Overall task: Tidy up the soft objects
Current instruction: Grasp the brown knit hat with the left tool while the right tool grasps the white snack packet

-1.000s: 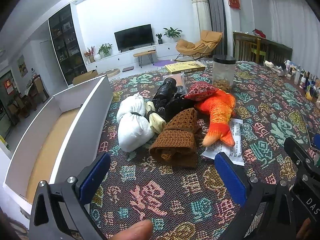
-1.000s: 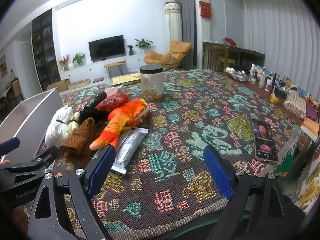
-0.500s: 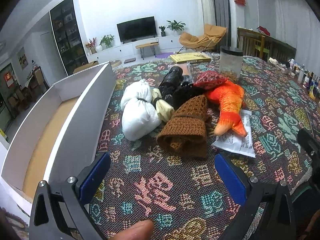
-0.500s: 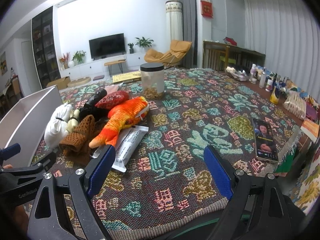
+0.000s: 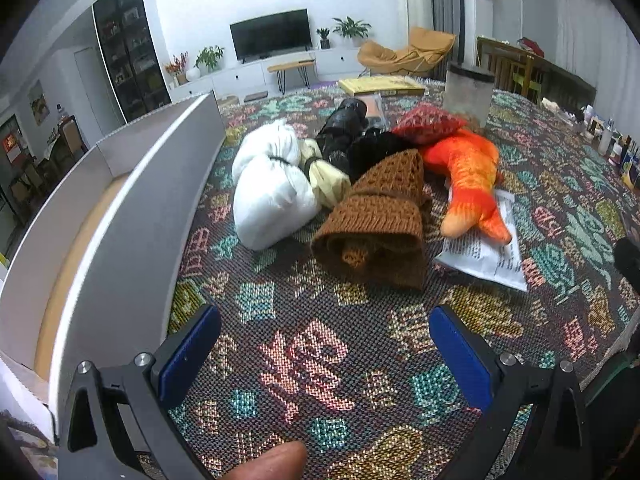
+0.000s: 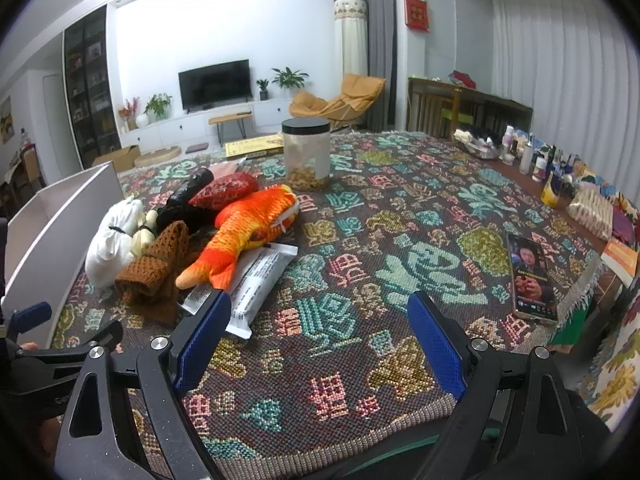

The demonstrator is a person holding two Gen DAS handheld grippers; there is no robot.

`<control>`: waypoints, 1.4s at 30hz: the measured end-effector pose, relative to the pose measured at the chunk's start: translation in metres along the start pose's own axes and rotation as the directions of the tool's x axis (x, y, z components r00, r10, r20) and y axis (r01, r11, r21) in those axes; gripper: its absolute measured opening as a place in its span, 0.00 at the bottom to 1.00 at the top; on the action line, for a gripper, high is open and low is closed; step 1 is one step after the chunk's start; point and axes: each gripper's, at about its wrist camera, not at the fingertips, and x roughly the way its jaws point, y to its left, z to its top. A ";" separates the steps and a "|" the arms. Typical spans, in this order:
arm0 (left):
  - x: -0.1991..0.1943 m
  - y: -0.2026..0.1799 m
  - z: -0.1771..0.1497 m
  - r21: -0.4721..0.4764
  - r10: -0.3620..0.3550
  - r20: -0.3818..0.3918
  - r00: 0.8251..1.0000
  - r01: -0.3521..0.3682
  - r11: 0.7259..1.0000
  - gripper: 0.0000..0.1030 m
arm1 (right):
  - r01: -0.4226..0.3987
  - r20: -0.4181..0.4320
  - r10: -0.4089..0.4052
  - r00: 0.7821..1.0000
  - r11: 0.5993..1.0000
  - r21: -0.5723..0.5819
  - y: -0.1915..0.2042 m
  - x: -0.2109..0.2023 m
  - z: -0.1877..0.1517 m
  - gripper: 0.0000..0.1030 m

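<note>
Brown knit roll (image 5: 378, 216): long axis runs away from camera, open end facing left claw (image 5: 324, 356). Both claws wide open, empty; right claw (image 6: 320, 344) likewise. Black bundle (image 5: 348, 136) half hidden.

Walls: white and plain, with a red hanging (image 6: 416, 13) beside the grey curtain (image 6: 380, 40).
Far wall: a black television (image 6: 215, 83) stood above a long white cabinet (image 6: 192, 128), potted plants (image 6: 289, 78) along its top.
Left: a tall dark glass-fronted cabinet (image 6: 86, 84).
Seating: a tan lounge chair (image 6: 340, 102) near the curtain.
Right: sheer white drapes (image 6: 560, 72) behind a dark wooden sideboard (image 6: 472, 110).
Light: even, indoor.
</note>
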 end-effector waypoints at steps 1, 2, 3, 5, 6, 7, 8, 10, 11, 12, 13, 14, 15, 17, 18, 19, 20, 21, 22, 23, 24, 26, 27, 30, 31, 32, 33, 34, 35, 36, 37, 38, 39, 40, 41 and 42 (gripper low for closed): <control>0.003 0.001 -0.001 -0.003 -0.002 -0.014 1.000 0.002 1.000 1.00 | 0.001 -0.001 -0.001 1.000 1.000 -0.003 0.001 0.000 0.000 0.89; 0.007 0.001 -0.002 -0.006 -0.003 -0.029 1.000 0.003 1.000 1.00 | 0.001 -0.002 -0.001 1.000 1.000 -0.005 0.001 0.000 -0.001 0.89; 0.011 0.002 -0.003 -0.010 -0.005 -0.046 0.999 0.005 1.000 1.00 | 0.002 -0.002 -0.002 1.000 1.000 -0.008 0.002 0.001 0.000 0.89; 0.016 0.003 -0.005 -0.014 -0.004 -0.068 0.998 0.003 1.000 1.00 | 0.003 -0.005 -0.003 1.000 1.000 -0.011 0.002 0.001 -0.001 0.89; 0.018 0.004 -0.005 -0.014 0.000 -0.073 0.997 -0.001 1.000 1.00 | 0.004 -0.008 -0.004 1.000 1.000 -0.013 0.003 0.002 -0.001 0.89; 0.020 0.003 -0.006 -0.013 0.003 -0.076 0.997 -0.004 1.000 1.00 | 0.004 -0.011 -0.004 1.000 1.000 -0.014 0.003 0.003 -0.001 0.89; 0.021 0.003 -0.007 -0.012 0.005 -0.078 0.997 -0.006 1.000 1.00 | 0.004 -0.015 -0.004 1.000 1.000 -0.016 0.004 0.004 -0.001 0.89; 0.024 0.004 -0.007 -0.010 0.006 -0.083 0.997 -0.007 1.000 1.00 | 0.004 -0.022 -0.004 1.000 1.000 -0.021 0.005 0.005 -0.001 0.89; 0.026 0.004 -0.008 -0.010 0.005 -0.086 0.996 -0.006 1.000 1.00 | 0.003 -0.026 -0.004 1.000 1.000 -0.024 0.005 0.006 -0.001 0.89; 0.029 0.004 -0.008 -0.009 0.003 -0.091 0.996 -0.004 1.000 1.00 | 0.002 -0.031 -0.002 1.000 1.000 -0.028 0.006 0.007 -0.001 0.89; 0.031 0.004 -0.009 -0.006 0.002 -0.097 0.995 -0.003 1.000 1.00 | -0.001 -0.036 -0.001 0.999 0.999 -0.032 0.007 0.008 -0.001 0.89; 0.034 0.004 -0.010 -0.004 0.001 -0.104 0.995 -0.002 1.000 1.00 | -0.004 -0.041 0.003 0.999 0.999 -0.036 0.008 0.009 -0.001 0.89; 0.036 0.004 -0.012 0.001 0.002 -0.115 0.993 -0.002 1.000 1.00 | -0.011 -0.048 0.009 0.999 0.999 -0.040 0.009 0.010 0.000 0.89; 0.042 0.004 -0.014 0.009 0.004 -0.136 0.991 -0.003 1.000 1.00 | -0.032 -0.067 0.028 0.997 0.998 -0.045 0.010 0.014 0.000 0.89; 0.046 0.004 -0.016 0.012 0.006 -0.146 0.989 -0.004 1.000 1.00 | -0.052 -0.088 0.047 0.995 0.998 -0.047 0.011 0.018 0.001 0.89; 0.049 0.005 -0.017 0.013 0.005 -0.153 0.988 -0.003 1.000 1.00 | -0.072 -0.112 0.066 0.992 0.996 -0.050 0.012 0.023 0.003 0.89; 0.050 0.006 -0.018 0.006 -0.007 -0.149 0.989 0.008 1.000 1.00 | -0.099 -0.151 0.090 0.984 0.993 -0.058 0.015 0.031 0.004 0.89; 0.051 0.008 -0.018 -0.004 -0.017 -0.150 0.989 0.016 1.000 1.00 | -0.116 -0.179 0.102 0.978 0.991 -0.065 0.018 0.037 0.005 0.89; 0.052 0.010 -0.018 -0.012 -0.027 -0.153 0.988 0.026 1.000 1.00 | -0.129 -0.210 0.111 0.971 0.989 -0.077 0.022 0.045 0.006 0.89; 0.053 0.010 -0.018 -0.018 -0.035 -0.155 0.987 0.033 0.999 1.00 | -0.139 -0.242 0.114 0.964 0.986 -0.092 0.026 0.053 0.007 0.89; 0.055 0.012 -0.018 -0.027 -0.050 -0.156 0.986 0.046 0.999 1.00 | -0.152 -0.275 0.118 0.954 0.983 -0.105 0.031 0.061 0.007 0.89; 0.058 0.017 -0.019 -0.050 -0.085 -0.156 0.984 0.078 0.996 1.00 | -0.192 -0.338 0.142 0.930 0.974 -0.118 0.041 0.077 0.006 0.89; 0.059 0.019 -0.019 -0.052 -0.094 -0.150 0.984 0.087 0.995 1.00 | -0.223 -0.379 0.165 0.911 0.968 -0.115 0.044 0.087 0.005 0.89; 0.060 0.019 -0.019 -0.039 -0.095 -0.148 0.984 0.090 0.995 1.00 | -0.259 -0.461 0.169 0.871 0.956 -0.139 0.055 0.111 0.000 0.89; 0.060 0.018 -0.019 -0.039 -0.095 -0.147 0.984 0.090 0.995 1.00 | -0.261 -0.478 0.165 0.863 0.955 -0.142 0.055 0.118 -0.001 0.89; 0.061 0.018 -0.019 -0.038 -0.095 -0.145 0.985 0.091 0.995 1.00 | -0.249 -0.493 0.155 0.856 0.960 -0.131 0.049 0.127 -0.003 0.89; 0.061 0.017 -0.018 -0.037 -0.096 -0.144 0.985 0.091 0.995 1.00 | -0.220 -0.497 0.137 0.857 0.969 -0.113 0.042 0.132 -0.002 0.89; 0.061 0.018 -0.018 -0.037 -0.097 -0.143 0.985 0.093 0.995 1.00 | -0.162 -0.489 0.102 0.866 0.983 -0.082 0.030 0.136 -0.001 0.88; 0.060 0.018 -0.019 -0.036 -0.098 -0.141 0.985 0.094 0.995 1.00 | -0.074 -0.469 0.047 0.882 0.996 -0.040 0.013 0.136 0.000 0.88; 0.059 0.019 -0.020 -0.037 -0.099 -0.137 0.986 0.095 0.995 1.00 | 0.036 -0.443 -0.020 0.896 0.999 0.027 -0.009 0.131 0.001 0.88; 0.058 0.019 -0.021 -0.038 -0.099 -0.134 0.986 0.095 0.995 1.00 | 0.097 -0.428 -0.051 0.902 0.991 0.087 -0.025 0.127 0.001 0.89; 0.057 0.019 -0.022 -0.040 -0.098 -0.128 0.987 0.094 0.995 1.00 | 0.132 -0.413 -0.053 0.909 0.977 0.166 -0.043 0.121 -0.002 0.89; 0.056 0.019 -0.023 -0.040 -0.097 -0.121 0.988 0.093 0.995 1.00 | 0.132 -0.404 -0.038 0.914 0.969 0.209 -0.051 0.118 -0.003 0.89; 0.055 0.020 -0.025 -0.040 -0.097 -0.112 0.989 0.093 0.995 1.00 | 0.121 -0.390 -0.016 0.921 0.962 0.245 -0.057 0.114 -0.006 0.89; 0.054 0.019 -0.027 -0.040 -0.097 -0.102 0.990 0.094 0.995 1.00 | 0.097 -0.367 0.012 0.930 0.956 0.277 -0.060 0.109 -0.009 0.89; 0.053 0.019 -0.028 -0.037 -0.098 -0.091 0.991 0.095 0.995 1.00 | 0.081 -0.350 0.025 0.937 0.955 0.286 -0.061 0.106 -0.007 0.89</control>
